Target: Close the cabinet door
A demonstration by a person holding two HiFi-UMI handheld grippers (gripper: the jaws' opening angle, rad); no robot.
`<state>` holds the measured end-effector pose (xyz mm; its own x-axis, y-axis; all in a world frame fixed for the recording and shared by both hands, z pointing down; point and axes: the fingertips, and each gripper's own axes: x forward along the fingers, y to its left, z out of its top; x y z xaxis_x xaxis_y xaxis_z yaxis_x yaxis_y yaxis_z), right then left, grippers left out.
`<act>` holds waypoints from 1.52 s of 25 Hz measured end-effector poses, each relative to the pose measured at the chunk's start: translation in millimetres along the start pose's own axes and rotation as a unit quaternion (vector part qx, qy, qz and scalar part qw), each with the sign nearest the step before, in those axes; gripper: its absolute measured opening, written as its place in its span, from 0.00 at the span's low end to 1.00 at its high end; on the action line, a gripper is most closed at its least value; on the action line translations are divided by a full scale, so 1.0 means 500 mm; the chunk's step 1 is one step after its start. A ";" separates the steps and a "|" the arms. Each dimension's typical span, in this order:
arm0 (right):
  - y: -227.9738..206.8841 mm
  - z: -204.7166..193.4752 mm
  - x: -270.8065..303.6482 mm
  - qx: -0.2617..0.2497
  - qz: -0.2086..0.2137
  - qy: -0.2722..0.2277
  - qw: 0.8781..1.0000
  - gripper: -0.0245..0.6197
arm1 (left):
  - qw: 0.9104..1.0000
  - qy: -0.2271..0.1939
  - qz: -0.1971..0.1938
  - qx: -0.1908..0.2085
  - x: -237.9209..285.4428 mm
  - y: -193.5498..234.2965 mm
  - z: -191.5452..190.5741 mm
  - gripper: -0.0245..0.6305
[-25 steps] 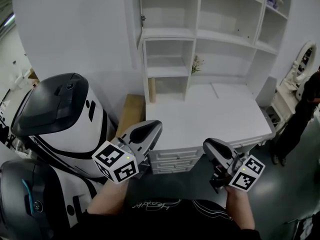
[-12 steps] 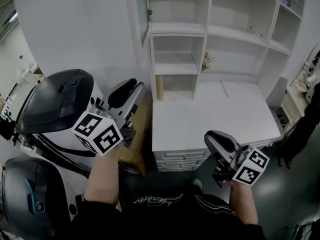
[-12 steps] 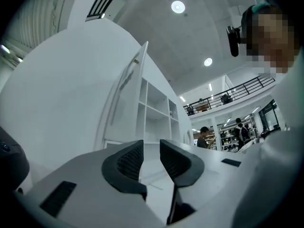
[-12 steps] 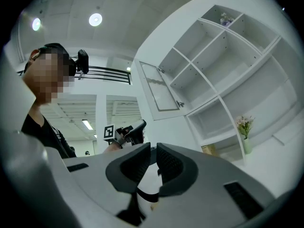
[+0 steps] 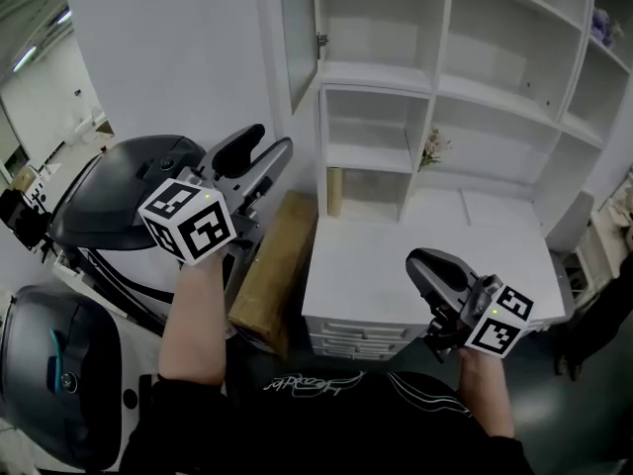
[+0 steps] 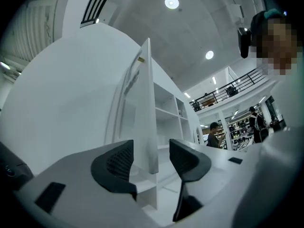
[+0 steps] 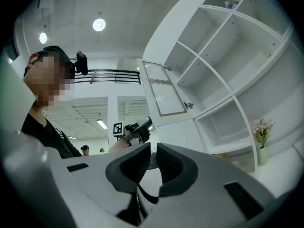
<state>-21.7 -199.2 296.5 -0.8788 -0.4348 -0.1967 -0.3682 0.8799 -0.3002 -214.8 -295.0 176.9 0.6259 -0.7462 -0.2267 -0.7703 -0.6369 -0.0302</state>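
Cabinet door (image 5: 297, 28): it stands swung wide open, above and ahead of the left gripper (image 5: 262, 152) and up and to the left of the right gripper (image 5: 427, 265). Its hinge side is at the top-left compartment of the shelving unit (image 5: 495, 97).
Handling: I judge it a light, stiff panel with a smooth painted face — it should swing easily on the hinges. The pads could slip on the paint, and the inset centre looks thinner than the frame.
Where to take hold: on the free vertical edge, low down and far from the hinges. A flat push on the frame would serve too.
Left gripper (image 6: 151, 158): the jaws are opening and hold nothing. I see the door (image 6: 147, 118) edge-on in the line between them, farther on and touching neither pad.
Right gripper (image 7: 153, 158): the jaws are drawn together with only a sliver between, and nothing is in them.
Left arm pose: the forearm is raised, and the gripper is tipped slightly upward toward the door's free edge.
Right arm pose: low, near the front of the white desk (image 5: 396, 275) — the gripper points toward the shelves with the door (image 7: 164, 96) high in its view.
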 end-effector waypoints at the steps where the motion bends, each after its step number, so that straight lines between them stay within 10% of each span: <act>1: -0.014 0.009 0.000 0.000 0.004 0.001 1.000 0.14 | 1.000 0.000 0.005 0.000 0.009 0.003 -0.001 0.40; 17: -0.170 0.073 0.016 0.012 0.039 0.009 0.999 0.14 | 0.999 -0.027 0.034 0.008 0.080 0.018 0.018 0.30; 38: -0.295 0.063 -0.031 0.057 0.057 0.007 0.997 0.14 | 0.983 -0.049 0.169 0.048 0.132 -0.030 0.004 0.23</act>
<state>55.9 -328.2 314.4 -0.9170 -0.3306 -0.2232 -0.2301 0.8954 -0.3811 -162.0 -334.3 160.5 0.3204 -0.8872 -0.3321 -0.9434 -0.3306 -0.0272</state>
